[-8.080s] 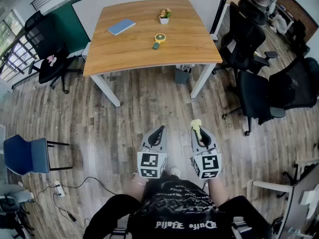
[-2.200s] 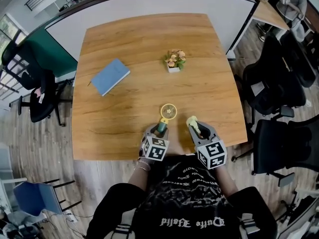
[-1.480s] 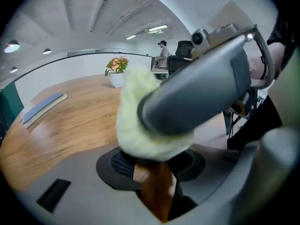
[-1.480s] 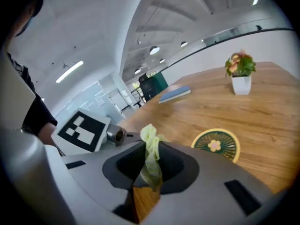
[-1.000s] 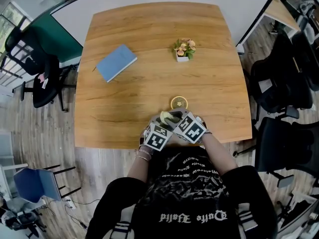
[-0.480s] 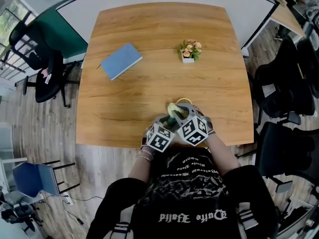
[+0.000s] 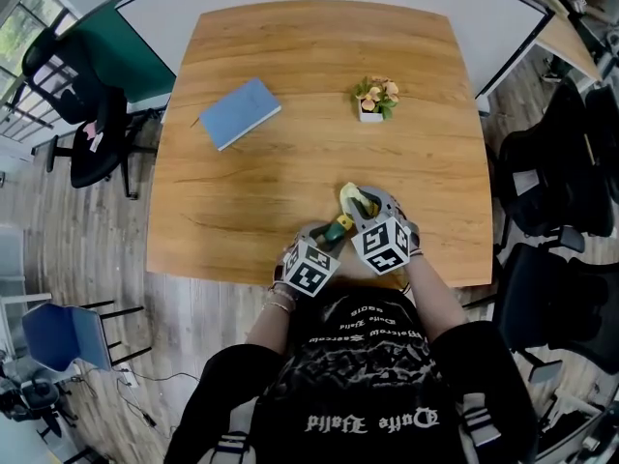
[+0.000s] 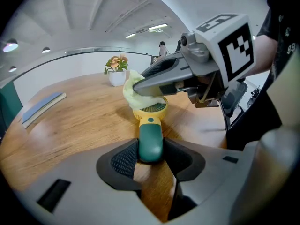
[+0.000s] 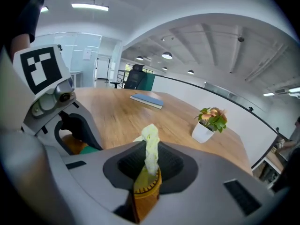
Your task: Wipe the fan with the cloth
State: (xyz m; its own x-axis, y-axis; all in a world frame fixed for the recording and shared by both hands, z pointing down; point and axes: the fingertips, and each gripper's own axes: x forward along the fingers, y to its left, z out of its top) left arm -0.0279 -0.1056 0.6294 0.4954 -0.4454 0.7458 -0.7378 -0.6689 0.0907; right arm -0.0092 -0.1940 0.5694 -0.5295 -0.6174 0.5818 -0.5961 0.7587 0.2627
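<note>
Head view: the fan (image 7: 340, 225) lies low on the table (image 7: 290, 95), lower centre of frame, between both grippers. A blue notebook (image 7: 239, 112) sits upper left and a potted plant (image 7: 377, 97) upper right, both well apart from it.

Left gripper view: the left gripper (image 8: 151, 154) is clamped on the fan's green handle, bottom centre. The yellow head points away. Whether it touches the wood, I cannot tell.

Right gripper view: the right gripper (image 9: 149, 165) pinches the pale cloth (image 9: 150, 146), with the tuft upright at centre and pressed against the fan head's rim.

Judgement: the fan is probably light, stiff, smooth plastic that skids easily, with a delicate grille. Hold it by the handle and wipe gently. The cloth is soft and limp.
</note>
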